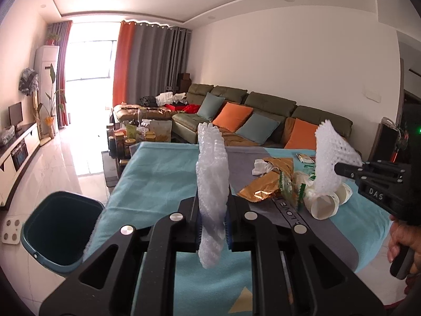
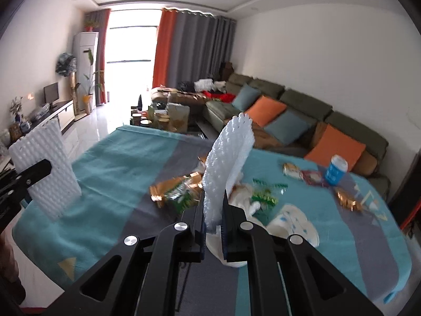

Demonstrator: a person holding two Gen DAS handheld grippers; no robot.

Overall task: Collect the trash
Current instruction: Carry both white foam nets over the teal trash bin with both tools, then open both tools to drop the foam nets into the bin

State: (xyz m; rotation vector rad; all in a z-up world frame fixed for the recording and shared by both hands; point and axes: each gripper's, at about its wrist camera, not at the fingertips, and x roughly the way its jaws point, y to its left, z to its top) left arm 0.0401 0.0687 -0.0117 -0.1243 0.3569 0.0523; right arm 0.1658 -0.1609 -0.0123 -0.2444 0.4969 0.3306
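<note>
Foam netting (image 1: 211, 197) stood pinched between my left gripper (image 1: 212, 226) pads; my right gripper (image 2: 213, 233) was clamped nearly flat on a second foam sleeve (image 2: 227, 168). Both hung above the blue cloth (image 1: 147, 181), wrappers (image 2: 173, 192) and cups (image 1: 325, 204) centre-frame. I judged it the carry step: next, swing toward the teal bin (image 1: 63, 226) at lower left and release.

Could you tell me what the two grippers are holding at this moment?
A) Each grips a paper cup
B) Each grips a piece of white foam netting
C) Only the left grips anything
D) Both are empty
B: the left gripper pinches one white foam net, and the right gripper pinches another foam net.
</note>
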